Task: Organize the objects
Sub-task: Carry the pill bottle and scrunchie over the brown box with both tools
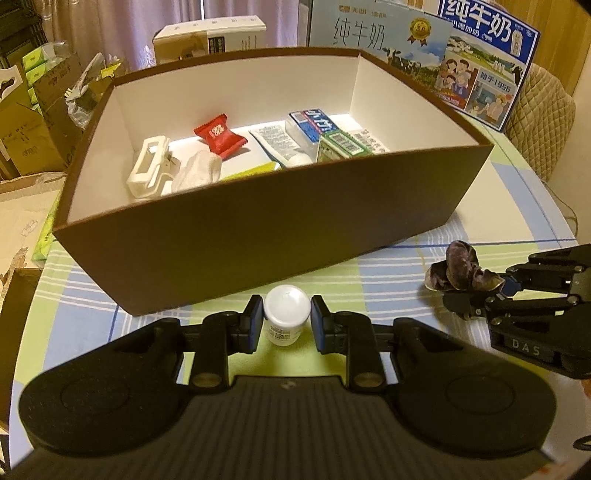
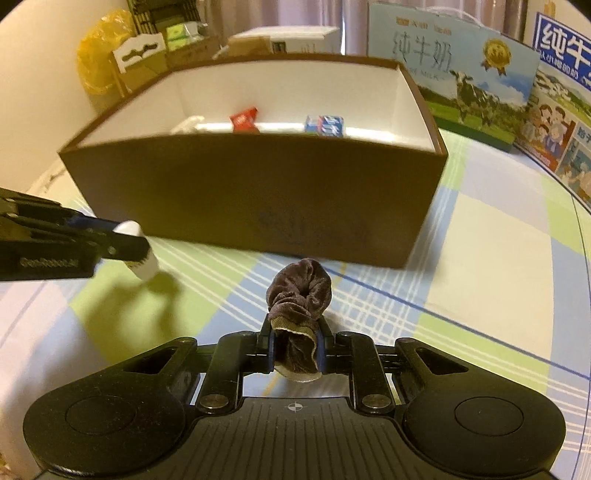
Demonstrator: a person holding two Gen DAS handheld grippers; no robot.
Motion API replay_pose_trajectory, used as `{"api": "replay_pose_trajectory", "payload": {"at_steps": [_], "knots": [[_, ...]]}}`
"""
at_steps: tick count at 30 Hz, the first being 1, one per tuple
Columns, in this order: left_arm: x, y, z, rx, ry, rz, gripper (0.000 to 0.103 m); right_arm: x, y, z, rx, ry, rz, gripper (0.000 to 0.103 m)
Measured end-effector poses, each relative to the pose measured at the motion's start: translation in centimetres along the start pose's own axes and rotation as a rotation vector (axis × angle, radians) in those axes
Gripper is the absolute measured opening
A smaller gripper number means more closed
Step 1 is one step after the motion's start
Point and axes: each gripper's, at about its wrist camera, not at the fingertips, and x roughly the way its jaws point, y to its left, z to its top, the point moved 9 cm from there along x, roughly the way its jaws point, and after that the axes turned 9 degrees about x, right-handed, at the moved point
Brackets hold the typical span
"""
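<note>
brown box (image 1: 258, 236) sat far on the plaid tablecloth (image 2: 461, 302), holding a white clip (image 1: 147, 173), red packet (image 1: 219, 136) and tubes. right gripper (image 2: 294, 349) was clamped on a purple scrunchie (image 2: 299, 291), near side. left gripper (image 1: 287, 325) pinched a small white jar (image 1: 287, 319), just before the box.

A home: curtains (image 1: 110, 33), quilted chair (image 1: 543, 122), checked tablecloth (image 2: 480, 277), milk cartons (image 1: 484, 62).
</note>
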Motion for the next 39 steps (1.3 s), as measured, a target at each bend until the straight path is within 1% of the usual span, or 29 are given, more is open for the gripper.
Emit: {"api": "replay_pose_trajectory", "payload": {"at_steps": [12,19,26,32,39], "knots": [[-4.9,0.6,2.2,-0.012,-0.084,-0.017,0.023,-4.1,3.9,3.6,0.009,-0.085,0.122,0.017],[-7.3,1.3,4.7,-0.028,-0.141,-0.019,0.023,-5.2,5.2,7.2,0.041,-0.134,0.176,0.017],[-7.7,3.0,8.1,-0.028,-0.191,0.021,0.023,-4.5,6.4,11.1,0.016,-0.173,0.18,0.017],[-6.7,5.4,10.3,-0.047,-0.198,0.06,0.023,-2.9,6.6,13.5,0.0,-0.184,0.165,0.017],[-5.0,9.2,11.5,-0.077,-0.18,0.101,0.023,-0.7,5.6,15.9,0.008,-0.176,0.138,0.017]]}}
